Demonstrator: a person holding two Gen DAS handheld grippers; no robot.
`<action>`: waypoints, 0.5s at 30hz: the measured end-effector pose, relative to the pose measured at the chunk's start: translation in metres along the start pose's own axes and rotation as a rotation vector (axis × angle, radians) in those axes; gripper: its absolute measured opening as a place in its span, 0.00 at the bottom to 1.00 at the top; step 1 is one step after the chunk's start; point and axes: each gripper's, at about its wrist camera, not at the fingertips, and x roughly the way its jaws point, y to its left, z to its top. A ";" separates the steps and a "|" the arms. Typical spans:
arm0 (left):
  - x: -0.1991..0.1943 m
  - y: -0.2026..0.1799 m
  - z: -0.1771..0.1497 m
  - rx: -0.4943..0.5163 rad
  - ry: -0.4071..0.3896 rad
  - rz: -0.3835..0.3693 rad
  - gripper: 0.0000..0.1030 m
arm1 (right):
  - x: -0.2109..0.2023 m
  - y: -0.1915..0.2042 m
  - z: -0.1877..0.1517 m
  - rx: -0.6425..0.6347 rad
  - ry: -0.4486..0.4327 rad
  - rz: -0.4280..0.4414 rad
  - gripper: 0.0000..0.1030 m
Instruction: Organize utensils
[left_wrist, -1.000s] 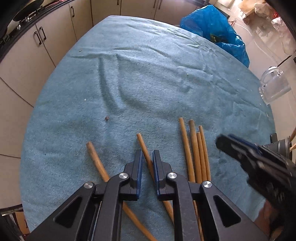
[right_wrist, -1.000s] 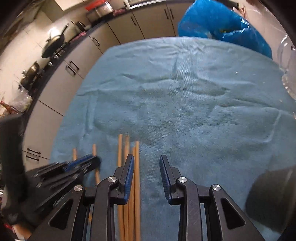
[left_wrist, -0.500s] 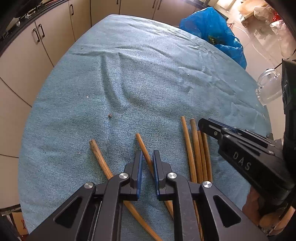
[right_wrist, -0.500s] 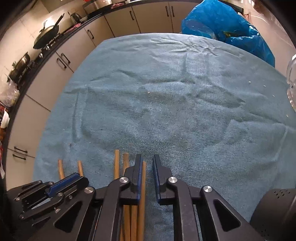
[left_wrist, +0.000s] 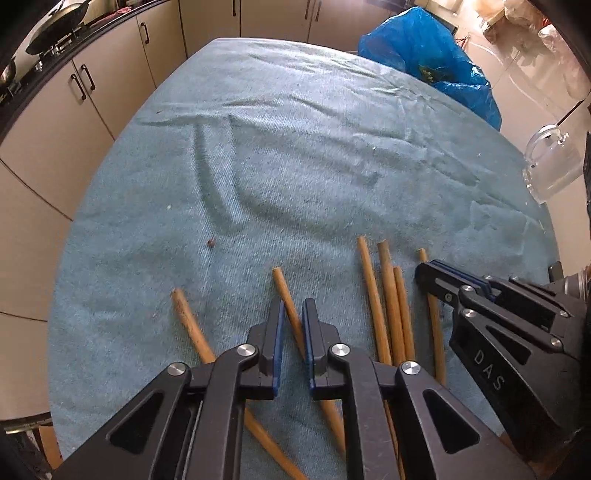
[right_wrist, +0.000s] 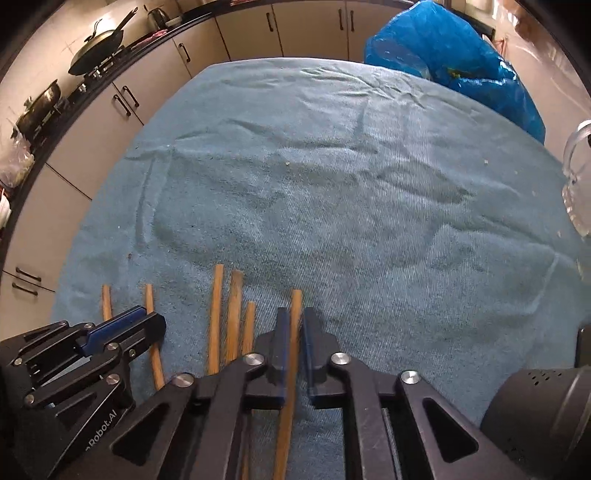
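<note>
A table draped in a teal towel (left_wrist: 295, 155) is seen from both wrist cameras, with six wooden chopsticks lying close to its near edge and a black perforated holder (right_wrist: 543, 417) at the near right corner. The pick-up step appears to be in hand. The right gripper (right_wrist: 293, 332), its jaws having just been closing, is clamped on the rightmost chopstick (right_wrist: 295, 306), drawn slightly apart from the bundle of three (right_wrist: 231, 314) beside it. The left gripper (left_wrist: 293, 325) is closed on a slanted chopstick (left_wrist: 282, 286), with another stray chopstick (left_wrist: 184, 314) nearer the left edge. The next move is judged to call for a clean lift, a turn upright and delivery into the holder.
</note>
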 end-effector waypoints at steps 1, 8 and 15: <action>-0.001 0.002 0.000 -0.011 0.003 -0.023 0.07 | 0.000 -0.003 0.001 0.015 -0.004 0.014 0.06; -0.054 0.001 -0.013 -0.008 -0.135 -0.083 0.07 | -0.054 -0.024 -0.017 0.075 -0.149 0.124 0.06; -0.132 -0.018 -0.055 0.047 -0.337 -0.065 0.05 | -0.154 -0.026 -0.072 0.045 -0.432 0.167 0.06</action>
